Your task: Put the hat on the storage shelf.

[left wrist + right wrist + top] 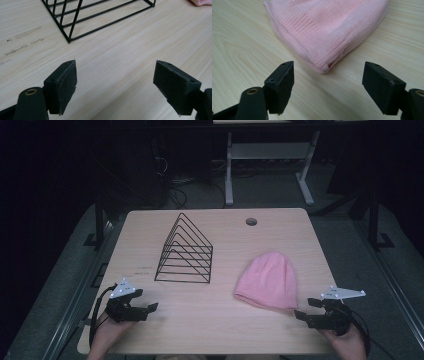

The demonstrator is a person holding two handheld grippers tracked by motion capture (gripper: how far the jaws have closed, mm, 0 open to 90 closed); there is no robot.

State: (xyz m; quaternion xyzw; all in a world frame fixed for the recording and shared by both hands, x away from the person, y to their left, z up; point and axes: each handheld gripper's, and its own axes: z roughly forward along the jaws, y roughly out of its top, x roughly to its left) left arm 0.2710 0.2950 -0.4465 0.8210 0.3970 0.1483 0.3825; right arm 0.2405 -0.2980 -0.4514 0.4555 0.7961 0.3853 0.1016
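Observation:
A pink knitted beanie [268,280] lies flat on the right half of the wooden table [220,320]. A black wire rack [185,251] shaped like a triangular prism stands left of centre. My left gripper [151,309] rests at the front left, jaws open and empty, pointing toward the rack's near corner [69,40]. My right gripper [303,311] sits at the front right, open, just off the beanie's ribbed brim corner [324,67]; the fabric lies ahead of the jaws, not between them. A hand holds each gripper from below.
A round cable hole [251,221] sits near the table's far edge. Faint scuff marks [23,41] mark the wood left of the rack. Beyond the table stand a desk frame [270,165] and cables on a dark floor.

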